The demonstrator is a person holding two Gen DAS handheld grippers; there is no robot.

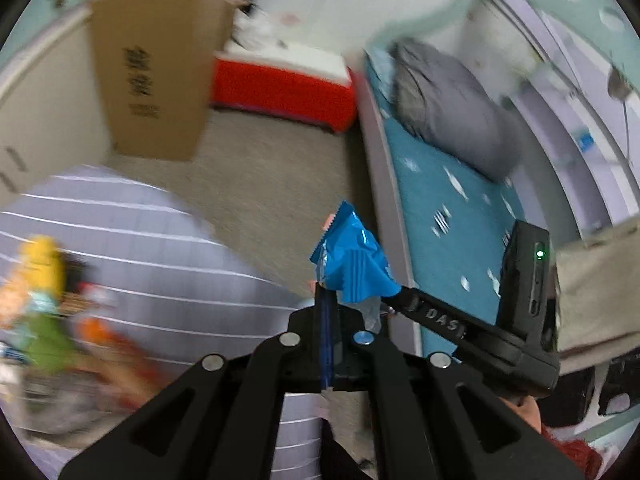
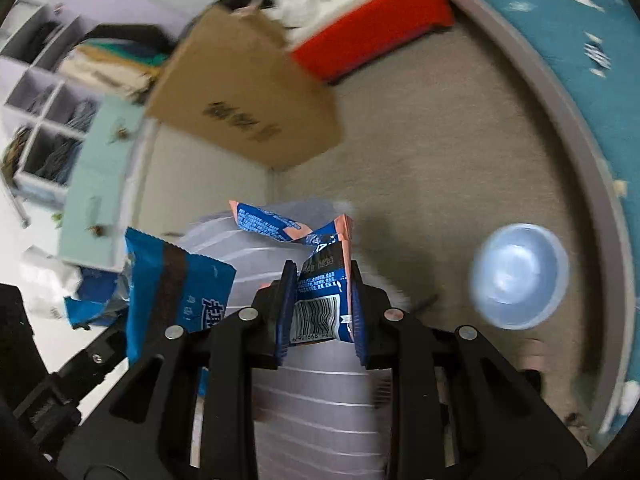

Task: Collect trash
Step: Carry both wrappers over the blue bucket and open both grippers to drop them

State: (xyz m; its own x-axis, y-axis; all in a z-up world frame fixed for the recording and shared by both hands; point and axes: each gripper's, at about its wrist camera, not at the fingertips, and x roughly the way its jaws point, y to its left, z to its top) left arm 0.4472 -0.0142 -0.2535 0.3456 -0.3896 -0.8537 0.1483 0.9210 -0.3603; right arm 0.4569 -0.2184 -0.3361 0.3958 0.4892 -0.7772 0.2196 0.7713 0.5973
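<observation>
- Trash is in hand on both sides: the left gripper point(image 1: 348, 300) is clamped on a crumpled blue wrapper point(image 1: 352, 264), and the right gripper point(image 2: 322, 300) is clamped on a blue and pink snack packet point(image 2: 320, 300) with a barcode.
- Carrying to the bin is judged to be the step under way; both views are blurred.
- A ribbed lavender trash bin point(image 2: 320, 400) is seen directly beneath the right gripper; more litter point(image 1: 44, 280) seems to lie in it.
- Next, each gripper would need to be held over the bin's mouth and opened.
- Beige carpet point(image 2: 420, 140) covers the floor; a cardboard box point(image 1: 156, 64), red storage box point(image 1: 280, 88), teal-sheeted bed point(image 1: 440, 184) and pale blue bowl point(image 2: 520, 276) are around.
</observation>
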